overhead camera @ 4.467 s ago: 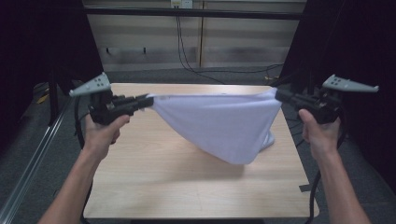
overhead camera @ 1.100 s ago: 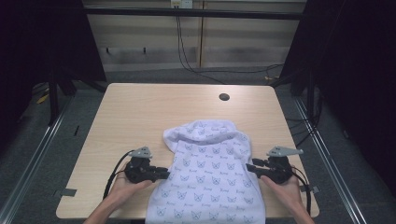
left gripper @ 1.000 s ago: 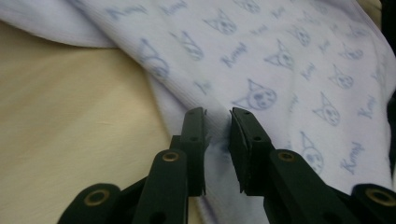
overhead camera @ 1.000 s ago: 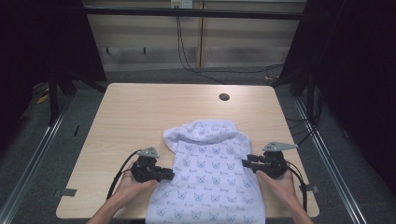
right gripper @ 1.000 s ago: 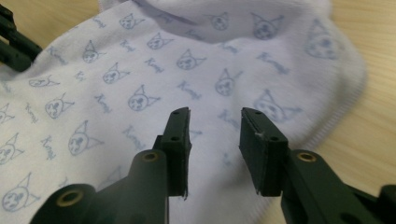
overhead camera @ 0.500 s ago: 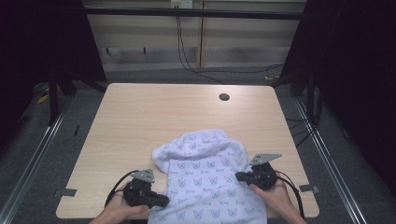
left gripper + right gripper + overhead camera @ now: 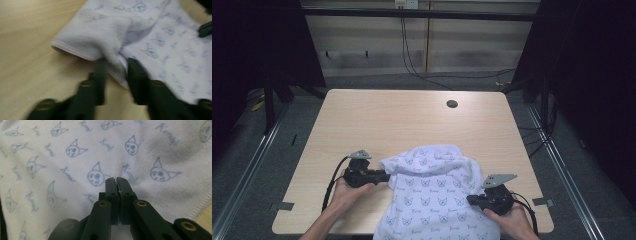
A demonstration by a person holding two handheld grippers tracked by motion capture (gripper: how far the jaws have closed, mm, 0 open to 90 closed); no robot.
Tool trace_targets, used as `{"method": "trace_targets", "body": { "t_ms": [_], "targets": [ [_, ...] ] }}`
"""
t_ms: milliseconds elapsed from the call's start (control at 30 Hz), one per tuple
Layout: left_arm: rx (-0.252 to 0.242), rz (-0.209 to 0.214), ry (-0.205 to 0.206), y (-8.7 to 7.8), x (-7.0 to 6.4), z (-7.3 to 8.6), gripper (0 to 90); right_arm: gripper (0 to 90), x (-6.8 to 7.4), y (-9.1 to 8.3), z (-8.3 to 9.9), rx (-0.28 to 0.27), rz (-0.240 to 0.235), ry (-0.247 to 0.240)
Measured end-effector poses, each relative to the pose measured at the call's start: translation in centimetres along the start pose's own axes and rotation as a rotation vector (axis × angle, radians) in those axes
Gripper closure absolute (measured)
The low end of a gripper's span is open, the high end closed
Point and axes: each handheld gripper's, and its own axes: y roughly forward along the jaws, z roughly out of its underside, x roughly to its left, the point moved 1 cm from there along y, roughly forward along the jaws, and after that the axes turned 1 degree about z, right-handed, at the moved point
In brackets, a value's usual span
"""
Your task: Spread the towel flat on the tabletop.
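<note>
The white cotton garment printed with blue cat faces (image 7: 437,197) lies at the pale wooden table's (image 7: 412,120) near edge, hanging over it; the far half is bare. The left gripper (image 7: 384,176) and right gripper (image 7: 469,199) each pinch a side hem. Since half a second ago, the cloth's top has bunched nearer.

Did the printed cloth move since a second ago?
Yes. The printed cloth has slid toward the person's edge of the table, so its far edge lies farther from the round hole.

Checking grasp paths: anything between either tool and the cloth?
Nothing visible. The left tool has a fold of the cloth between its jaws; the right tool is pinched shut on the cloth's surface.
</note>
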Motion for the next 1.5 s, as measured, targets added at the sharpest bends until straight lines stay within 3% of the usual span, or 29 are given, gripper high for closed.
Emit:
{"method": "trace_targets", "body": {
  "t_ms": [33,67,133,200,367,433,500,633,700,767,833,900,967,1033,1100,1267,1300,1333,1400,1500],
  "targets": [
    [0.0,-0.013,0.014,-0.1,0.3,-0.2,87.7,88.5,-0.4,0.1,-0.1,-0.009,0.005,-0.002],
    [-0.009,-0.034,0.018,-0.2,0.6,-0.5,88.1,88.4,-0.6,0.0,-0.3,-0.014,0.019,0.006],
    [-0.098,-0.045,-0.032,-1.6,1.7,-1.6,88.2,88.4,-1.1,-0.1,-0.5,-0.041,0.015,0.014],
    [-0.151,-0.059,-0.027,-2.5,2.3,-2.4,88.3,88.6,-1.4,-0.2,-0.8,-0.055,0.022,0.02],
    [-0.207,-0.088,-0.055,-2.9,2.9,-3.3,85.9,88.1,-1.4,-0.1,-1.3,-0.067,0.03,0.003],
    [-0.185,-0.095,-0.07,-2.9,3.2,-3.0,74.7,79.3,-1.5,-0.2,-1.3,-0.077,0.021,0.002],
    [-0.173,-0.085,-0.063,-3.0,3.1,-2.5,73.1,75.3,-1.7,-0.6,-1.4,-0.105,0.024,0.018],
    [-0.185,-0.045,0.003,-3.5,2.1,-2.3,77.2,73.8,-3.2,-1.1,-2.4,-0.156,0.024,0.047],
    [-0.147,-0.007,0.045,-2.4,1.4,-2.4,78.3,68.8,-4.4,-0.3,-3.2,-0.152,0.043,0.061],
    [-0.066,-0.023,0.074,-0.6,0.8,-2.1,73.8,59.2,-6.0,1.1,-4.8,-0.167,0.062,0.073],
    [0.02,-0.047,0.095,1.1,0.7,-1.5,73.2,57.2,-6.5,1.4,-5.6,-0.18,0.053,0.077],
    [0.021,-0.087,0.113,1.5,0.5,-1.0,80.8,53.8,-7.3,2.0,-6.9,-0.209,0.047,0.085],
    [0.038,-0.063,0.107,1.3,0.6,-0.9,87.8,55.6,-7.6,3.3,-7.8,-0.209,0.051,0.075],
    [0.027,-0.045,0.084,1.0,0.7,-0.5,88.6,76.7,-7.1,4.6,-7.8,-0.172,0.073,0.056],
    [0.041,-0.044,0.082,0.6,0.4,-0.1,88.7,86.1,-6.4,4.9,-7.5,-0.16,0.075,0.032],
    [0.051,0.015,0.101,-0.5,-1.0,1.6,87.4,87.6,-3.7,2.6,-5.5,-0.137,0.014,-0.012],
    [0.056,0.025,0.103,-0.6,-1.3,1.9,86.7,87.5,-2.4,1.9,-3.8,-0.105,-0.012,-0.027],
    [0.067,0.042,0.108,-0.8,-1.7,2.2,86.7,87.5,-2.4,1.9,-3.8,-0.105,-0.012,-0.027],
    [0.088,0.075,0.135,-1.0,-2.8,2.7,84.0,87.4,-0.4,0.8,-1.5,-0.062,-0.053,-0.022],
    [0.11,0.101,0.156,-1.2,-4.4,3.5,81.3,87.0,0.6,0.1,-0.7,-0.047,-0.076,-0.012]
  ]
}}
